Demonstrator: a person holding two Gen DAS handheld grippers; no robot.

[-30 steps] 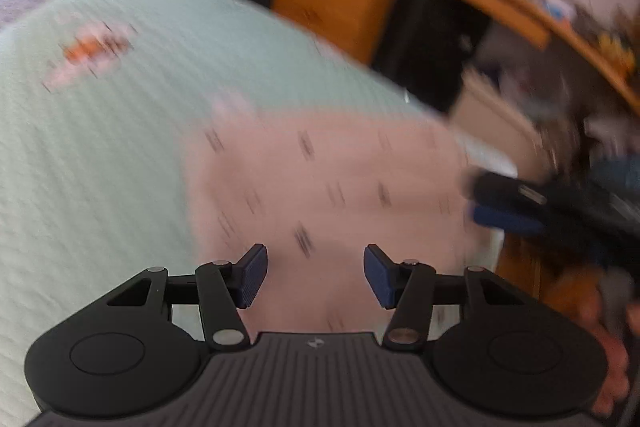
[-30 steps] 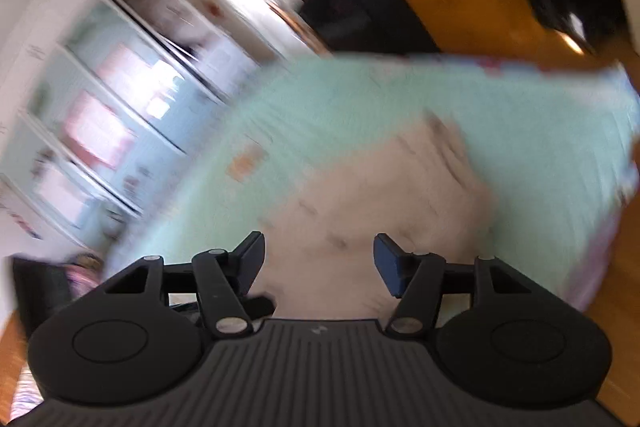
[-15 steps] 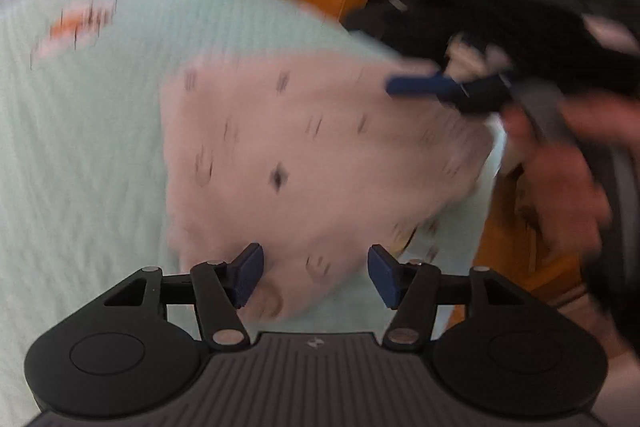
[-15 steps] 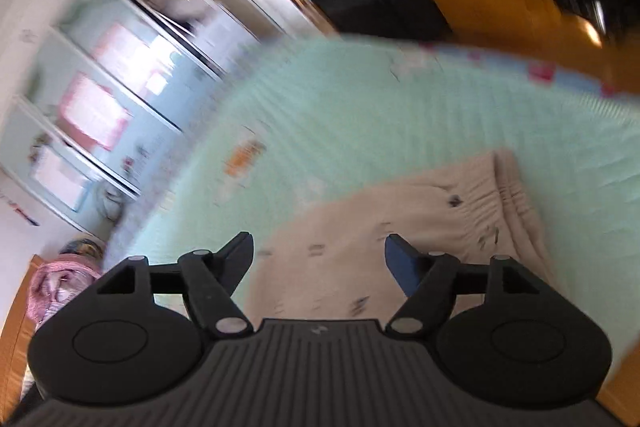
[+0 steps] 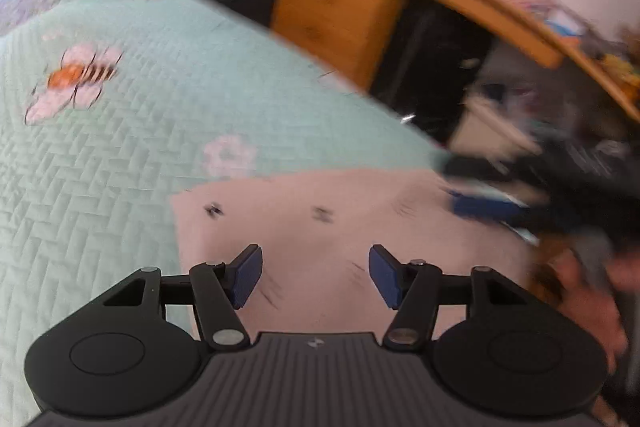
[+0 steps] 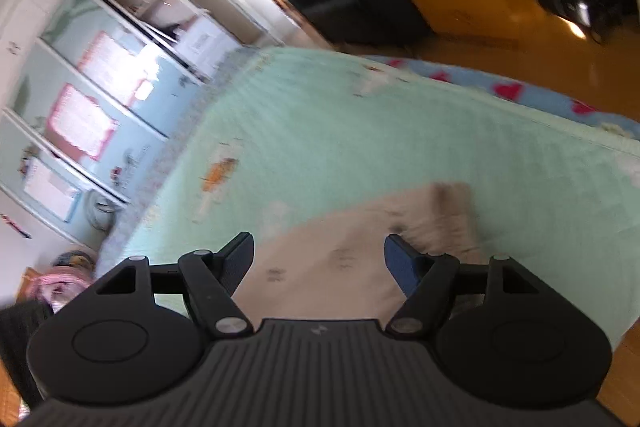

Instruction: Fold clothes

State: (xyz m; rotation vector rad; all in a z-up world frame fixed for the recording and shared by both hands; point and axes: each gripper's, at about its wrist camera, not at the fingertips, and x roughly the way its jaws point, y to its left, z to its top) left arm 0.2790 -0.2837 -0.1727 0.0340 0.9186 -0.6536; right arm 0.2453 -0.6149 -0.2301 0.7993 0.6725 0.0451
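Note:
A beige garment point(image 5: 360, 219) with small dark prints lies flat on the mint-green quilted bedspread point(image 5: 120, 155). My left gripper point(image 5: 315, 273) hovers over the garment's near part, open, with nothing pressed between its blue pads. At the garment's right edge one blurred blue pad point(image 5: 480, 206) of my right gripper shows, with a hand point(image 5: 580, 299) behind it. In the right wrist view the same garment point(image 6: 340, 259) lies below, its gathered waistband point(image 6: 448, 215) at the far end. There my right gripper point(image 6: 320, 259) is open above the cloth, its jaws opening, nothing held.
A bee print point(image 5: 76, 79) marks the bedspread. A wooden desk point(image 5: 340, 3) with dark clutter stands beyond the bed's far edge. Pale blue wardrobe doors point(image 6: 100, 99) line one side. A blue blanket with red hearts point(image 6: 508, 91) borders the bed, with wooden floor point(image 6: 560, 67) beyond.
In the left wrist view the right gripper has dropped from above the garment's far side to its right edge. The garment now sits lower and nearer. The right gripper's jaws have widened.

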